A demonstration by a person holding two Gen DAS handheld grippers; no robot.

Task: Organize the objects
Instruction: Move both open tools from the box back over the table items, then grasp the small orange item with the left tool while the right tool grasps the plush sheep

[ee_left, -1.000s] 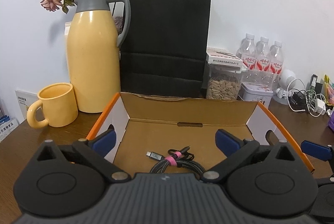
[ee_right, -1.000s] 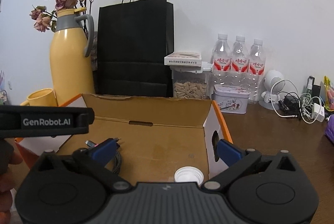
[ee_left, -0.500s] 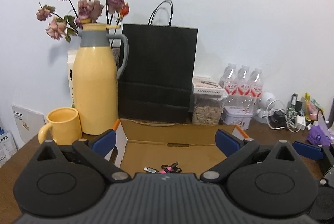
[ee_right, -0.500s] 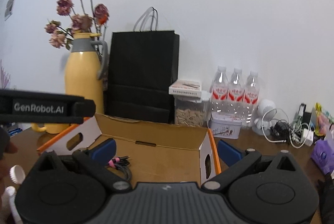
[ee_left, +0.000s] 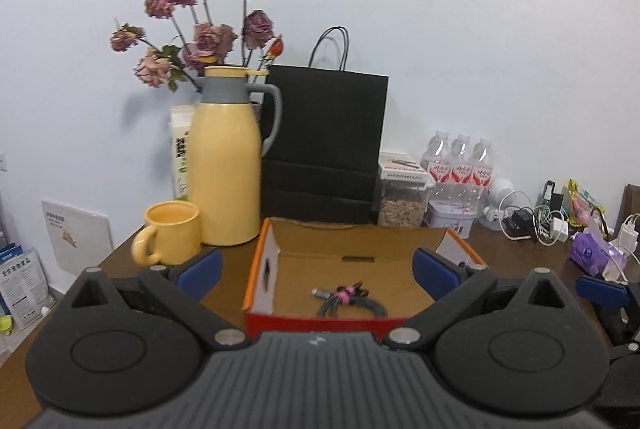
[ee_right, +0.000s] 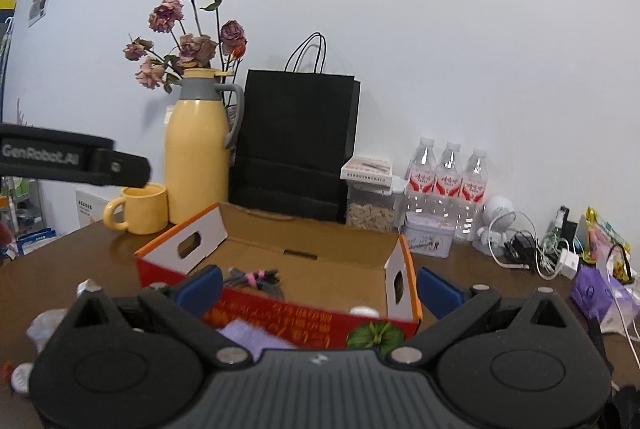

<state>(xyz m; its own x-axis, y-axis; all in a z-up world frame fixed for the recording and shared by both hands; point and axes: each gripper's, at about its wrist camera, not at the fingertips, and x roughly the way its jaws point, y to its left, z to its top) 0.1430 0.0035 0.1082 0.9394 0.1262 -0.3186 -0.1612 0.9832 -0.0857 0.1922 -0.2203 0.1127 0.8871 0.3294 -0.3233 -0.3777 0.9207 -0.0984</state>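
While both grippers sit wide open and empty, left gripper and right gripper low in frame, the cardboard box sits mid-frame with the bundled cable inside, yellow mug at left.

Lined along the white wall on a dark surface: yellow jug with dried roses, matching mug, black paper bag, three water bottles, tangled chargers.
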